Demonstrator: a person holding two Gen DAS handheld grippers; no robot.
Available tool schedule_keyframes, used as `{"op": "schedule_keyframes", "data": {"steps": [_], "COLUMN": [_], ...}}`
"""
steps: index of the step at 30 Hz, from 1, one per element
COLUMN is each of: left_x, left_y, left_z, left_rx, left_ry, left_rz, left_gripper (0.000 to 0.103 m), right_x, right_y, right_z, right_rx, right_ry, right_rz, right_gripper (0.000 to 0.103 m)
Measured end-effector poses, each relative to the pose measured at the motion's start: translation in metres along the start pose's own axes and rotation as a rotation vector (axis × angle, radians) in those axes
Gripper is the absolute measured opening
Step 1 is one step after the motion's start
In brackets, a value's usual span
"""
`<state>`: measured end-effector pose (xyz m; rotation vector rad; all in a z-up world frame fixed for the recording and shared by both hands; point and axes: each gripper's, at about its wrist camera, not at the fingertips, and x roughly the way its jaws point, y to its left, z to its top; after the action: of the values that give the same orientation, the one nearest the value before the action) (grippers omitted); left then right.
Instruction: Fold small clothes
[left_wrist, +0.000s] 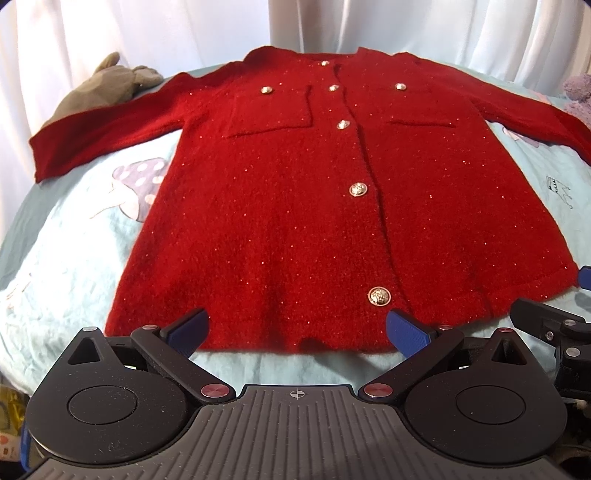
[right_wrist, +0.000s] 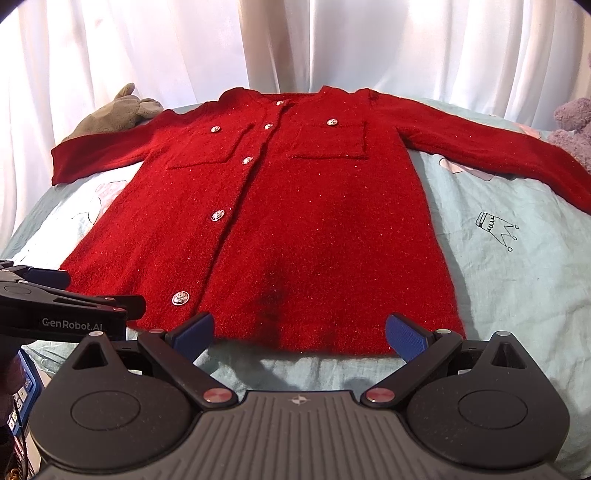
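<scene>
A small red fuzzy knit cardigan (left_wrist: 295, 221) flecked with glitter lies flat and face up in the middle of a bed, its hem toward the cameras and its round neckline toward the far edge. It is buttoned down the front with a row of round silver metal buttons (left_wrist: 357, 190), and two square patch pockets (left_wrist: 271, 112) sit on the chest, each topped with a button of its own. Both long sleeves are spread out to the sides and angled slightly downward, the left cuff ending near the bed's edge. Beneath the cardigan is a pale blue bedsheet (left_wrist: 74, 258) printed with cartoon mushrooms and small crown drawings. A grey plush toy (left_wrist: 107, 83) rests at the far left corner of the bed, touching the sleeve, and a purple plush toy (right_wrist: 574, 122) sits at the far right. White gathered curtains (right_wrist: 147, 55) hang behind the bed. The left gripper (left_wrist: 297, 330), black with blue finger pads, hovers just short of the hem with its fingers spread wide and nothing between them. The right gripper (right_wrist: 299, 334) hovers beside it, also at the hem, its blue-padded fingers likewise spread wide and empty.
</scene>
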<state>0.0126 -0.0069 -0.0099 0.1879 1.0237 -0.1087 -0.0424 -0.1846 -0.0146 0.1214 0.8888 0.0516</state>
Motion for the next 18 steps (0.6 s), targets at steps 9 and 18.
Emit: {"op": "schedule_keyframes", "data": {"steps": [9,18], "left_x": [0.0027,0.0015], "left_y": [-0.0003,-0.0022], "left_z": [0.0018,0.0051], "left_rx": [0.001,0.016], "left_ry": [0.007,0.003], "left_rz": [-0.005,-0.012], "left_gripper": [0.103,0.103], "right_x": [0.0003,-0.0004], "right_y": [-0.0003,0.0008], "right_z": [0.0005,0.0027], "right_rx": [0.009,0.003], "right_ry": [0.008,0.000], "right_rz": [0.020,0.040], "right_gripper": [0.099,0.099]}}
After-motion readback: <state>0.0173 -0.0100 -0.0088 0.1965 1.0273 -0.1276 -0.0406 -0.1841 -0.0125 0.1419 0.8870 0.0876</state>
